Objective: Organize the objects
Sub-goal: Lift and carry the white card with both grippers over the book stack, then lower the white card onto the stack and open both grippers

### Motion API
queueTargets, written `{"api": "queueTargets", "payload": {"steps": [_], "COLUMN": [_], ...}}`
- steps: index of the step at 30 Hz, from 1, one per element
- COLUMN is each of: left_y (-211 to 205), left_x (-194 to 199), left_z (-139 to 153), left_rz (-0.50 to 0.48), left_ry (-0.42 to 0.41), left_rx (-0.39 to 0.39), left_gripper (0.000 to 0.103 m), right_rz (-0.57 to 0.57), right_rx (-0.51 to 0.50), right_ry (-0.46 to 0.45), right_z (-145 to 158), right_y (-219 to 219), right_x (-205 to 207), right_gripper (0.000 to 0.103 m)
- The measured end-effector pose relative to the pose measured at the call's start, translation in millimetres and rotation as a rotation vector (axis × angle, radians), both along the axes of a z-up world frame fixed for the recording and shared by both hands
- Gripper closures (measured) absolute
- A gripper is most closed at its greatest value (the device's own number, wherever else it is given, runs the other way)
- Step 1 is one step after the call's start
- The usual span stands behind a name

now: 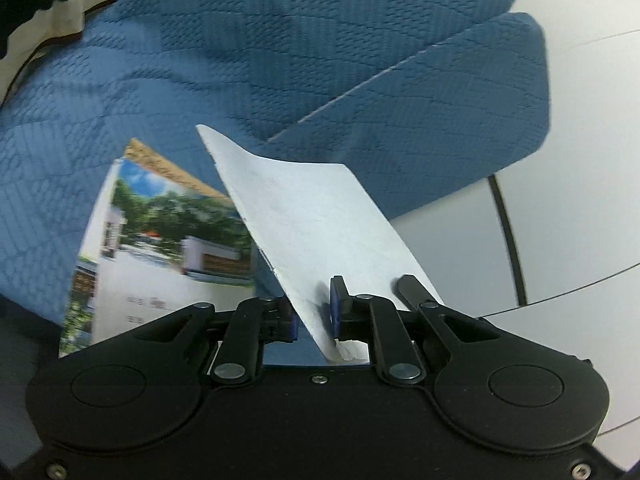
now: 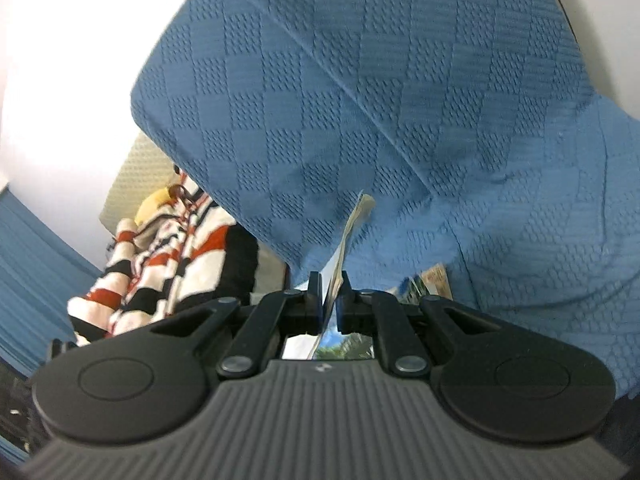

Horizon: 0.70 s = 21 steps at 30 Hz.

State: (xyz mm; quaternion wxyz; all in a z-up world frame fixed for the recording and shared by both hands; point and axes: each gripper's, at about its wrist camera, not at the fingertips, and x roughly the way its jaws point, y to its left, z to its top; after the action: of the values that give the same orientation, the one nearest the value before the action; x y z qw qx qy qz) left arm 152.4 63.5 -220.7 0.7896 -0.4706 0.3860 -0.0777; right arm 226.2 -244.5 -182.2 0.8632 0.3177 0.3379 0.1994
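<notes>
Blue checked bedding [image 1: 280, 60] fills the background of both views. Each gripper is clamped on a sheet of one open booklet: the left gripper [image 1: 314, 314] pinches the white page [image 1: 308, 216] rising ahead, the right gripper [image 2: 329, 300] nips a page edge-on [image 2: 346, 240], the printed cover [image 1: 160, 240] hanging left

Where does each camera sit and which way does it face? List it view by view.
Left wrist: sits on the left gripper, looks along its fingers at a booklet pinched there, blue cloth behind; no hand shows.
Right wrist: sits on the right gripper, looks at the booklet edge-on in its grip, blue cloth behind, a striped cloth at left; no hand shows.
Shared: the booklet and the blue cloth.
</notes>
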Motion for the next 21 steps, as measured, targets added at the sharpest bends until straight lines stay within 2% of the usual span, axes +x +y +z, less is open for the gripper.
{"api": "queueTargets", "payload": {"steps": [14, 21], "left_y": [18, 17], "left_x": [4, -1], "left_z": [-66, -90], "left_rz": [-0.044, -0.068], "left_ry": [0.129, 0.195], "left_rx": [0.088, 0.088], "left_gripper": [0.091, 0.09], "right_rz": [0.009, 0.026], "right_rx": [-0.143, -0.196], "right_ry": [0.097, 0.154], "right_z": [-64, -90], "right_y": [40, 47], "right_x": [-14, -21], "right_gripper": [0.093, 0.092]}}
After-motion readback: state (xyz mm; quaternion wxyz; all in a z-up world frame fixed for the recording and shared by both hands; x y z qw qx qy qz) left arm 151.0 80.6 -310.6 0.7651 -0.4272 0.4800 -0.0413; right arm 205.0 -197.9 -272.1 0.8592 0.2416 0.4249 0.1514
